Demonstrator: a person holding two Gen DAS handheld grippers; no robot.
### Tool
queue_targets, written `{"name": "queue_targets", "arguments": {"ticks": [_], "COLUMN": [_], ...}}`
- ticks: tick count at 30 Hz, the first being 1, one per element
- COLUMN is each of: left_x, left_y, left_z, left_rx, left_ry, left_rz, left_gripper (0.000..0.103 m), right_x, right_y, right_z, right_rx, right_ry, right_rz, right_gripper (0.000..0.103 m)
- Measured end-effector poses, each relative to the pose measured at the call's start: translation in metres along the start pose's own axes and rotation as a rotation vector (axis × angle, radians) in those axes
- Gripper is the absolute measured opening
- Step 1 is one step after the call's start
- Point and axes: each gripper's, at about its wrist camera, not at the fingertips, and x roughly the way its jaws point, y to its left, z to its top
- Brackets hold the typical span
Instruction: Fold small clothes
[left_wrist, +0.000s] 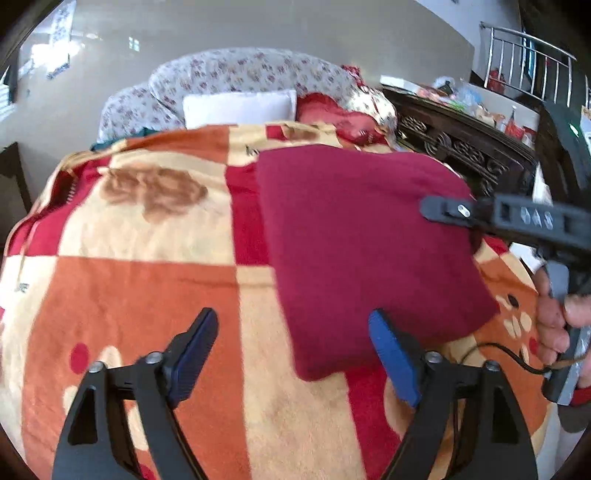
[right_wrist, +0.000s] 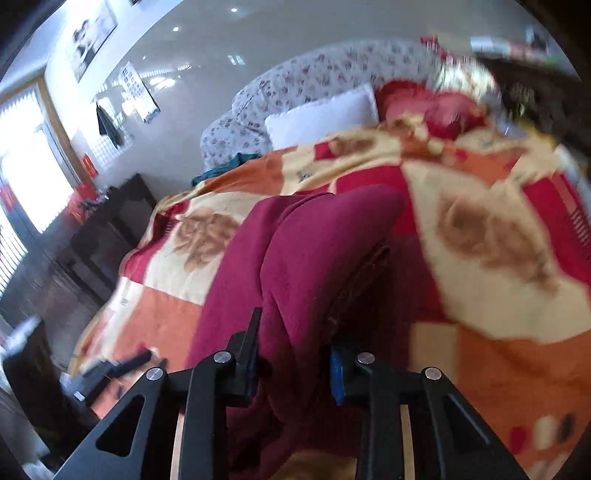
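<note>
The maroon garment (left_wrist: 354, 251) lies folded on the checked blanket (left_wrist: 147, 280) of the bed, its long axis running near to far. The right gripper (right_wrist: 295, 354) is clamped on its right edge, cloth bunched between the jaws. The left gripper (left_wrist: 295, 354) hovers wide open and empty, the garment's near corner just beyond its right finger.

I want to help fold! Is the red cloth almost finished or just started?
Partly done, it seems. The dark red garment already lies as a neat doubled rectangle on the checked blanket. Right now the right gripper pinches a bunch of its edge, lifting a fold. The left gripper is open and holds nothing. Probably left: laying that fold over and smoothing it.
</note>
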Motion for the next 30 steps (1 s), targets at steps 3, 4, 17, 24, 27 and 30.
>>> {"name": "queue_targets", "arguments": {"ticks": [3, 4, 17, 24, 27, 30], "left_x": [0.017, 0.026, 0.032, 0.061, 0.066, 0.068], "left_y": [-0.002, -0.003, -0.01, -0.012, -0.016, -0.015], "left_z": [0.0, -0.002, 0.021, 0.032, 0.034, 0.035], "left_rx": [-0.007, -0.009, 0.044, 0.038, 0.054, 0.042], "left_ry": [0.028, 0.052, 0.014, 0.027, 0.021, 0.031], "left_rz": [0.008, 0.009, 0.111, 0.115, 0.121, 0.117], "left_gripper": [0.088, 0.088, 0.088, 0.091, 0.093, 0.093], "right_x": [0.024, 0.034, 0.003, 0.069, 0.072, 0.066], "right_y": [-0.003, -0.008, 0.017, -0.019, -0.031, -0.026], "right_z": [-0.011, -0.016, 0.019, 0.027, 0.032, 0.032], "right_rx": [-0.054, -0.036, -0.071, -0.016, 0.025, 0.006], "right_ry": [0.063, 0.086, -0.053, 0.039, 0.044, 0.048], "right_rz": [-0.114, -0.13, -0.143, -0.255, -0.217, -0.22], "right_gripper": [0.034, 0.036, 0.046, 0.044, 0.045, 0.045]}}
